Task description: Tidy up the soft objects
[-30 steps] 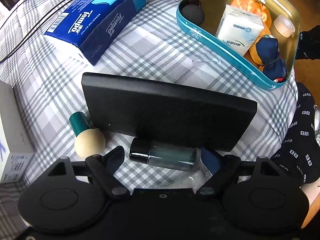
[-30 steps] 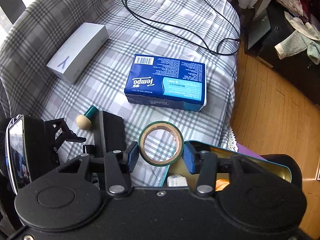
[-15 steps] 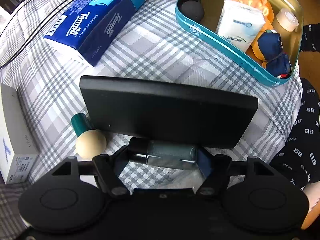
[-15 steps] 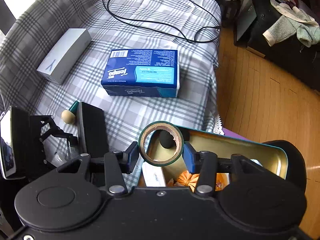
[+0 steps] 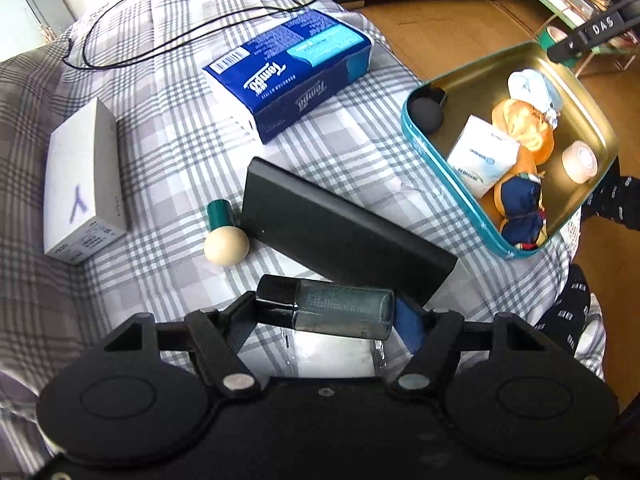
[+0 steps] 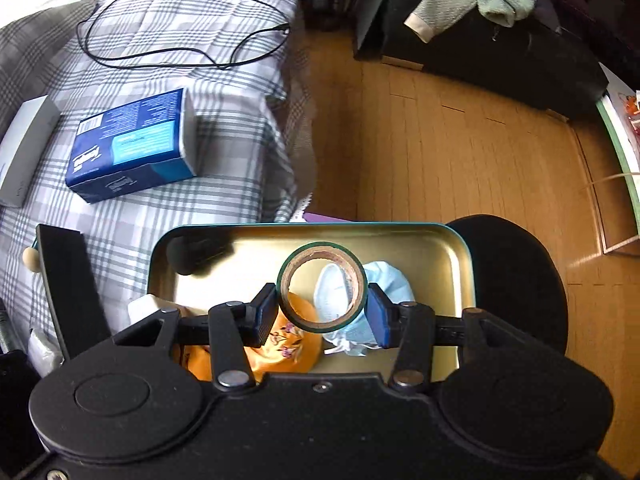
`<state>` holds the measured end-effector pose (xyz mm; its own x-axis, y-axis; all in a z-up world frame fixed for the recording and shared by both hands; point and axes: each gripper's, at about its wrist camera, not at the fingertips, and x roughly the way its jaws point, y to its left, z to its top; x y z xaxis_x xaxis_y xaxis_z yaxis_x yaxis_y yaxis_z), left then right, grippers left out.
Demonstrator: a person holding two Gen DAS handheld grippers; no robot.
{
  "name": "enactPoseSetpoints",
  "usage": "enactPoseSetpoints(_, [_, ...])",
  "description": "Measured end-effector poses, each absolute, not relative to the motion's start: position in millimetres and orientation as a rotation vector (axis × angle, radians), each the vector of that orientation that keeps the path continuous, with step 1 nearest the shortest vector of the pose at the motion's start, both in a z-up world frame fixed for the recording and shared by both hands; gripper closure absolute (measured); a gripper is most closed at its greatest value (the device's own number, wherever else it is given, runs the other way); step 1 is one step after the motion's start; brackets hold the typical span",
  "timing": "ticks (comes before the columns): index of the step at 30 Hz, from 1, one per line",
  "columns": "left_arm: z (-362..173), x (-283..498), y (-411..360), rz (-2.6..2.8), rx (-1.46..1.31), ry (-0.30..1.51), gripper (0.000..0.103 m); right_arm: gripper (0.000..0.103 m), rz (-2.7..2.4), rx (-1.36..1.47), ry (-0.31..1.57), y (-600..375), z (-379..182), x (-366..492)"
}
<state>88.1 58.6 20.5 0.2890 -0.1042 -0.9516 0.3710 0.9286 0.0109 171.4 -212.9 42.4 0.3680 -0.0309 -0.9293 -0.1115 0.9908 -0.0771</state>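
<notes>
Now left gripper (image 5: 326,312) w/ bottle (image 5: 340,308) lifted off bedspread (image 5: 168,152).

Grey-white plaid bedcover (image 5: 168,168) — teal-walled, gold-lined tin (image 5: 448,172).

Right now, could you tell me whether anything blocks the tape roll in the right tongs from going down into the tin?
Partly. The tape roll hangs over the open tin, but the orange pouch and pale blue cloth lie beneath it; bare tin floor shows further back.
</notes>
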Motion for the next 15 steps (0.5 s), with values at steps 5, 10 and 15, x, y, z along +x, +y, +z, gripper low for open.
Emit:
enactPoseSetpoints(5, [50,91,19,-0.310,0.254,1.155,0.034,0.056,0.011,-0.091,1.178,-230,47,168])
enactPoseSetpoints(10, [47,96,-39,-0.349,0.280,1.122,0.034,0.056,0.004,-0.097,1.146,-235,51,159])
enactPoseSetpoints(15, [41,110,-95,-0.398,0.228,1.131,0.034,0.056,-0.032,-0.091,1.138,-250,52,153])
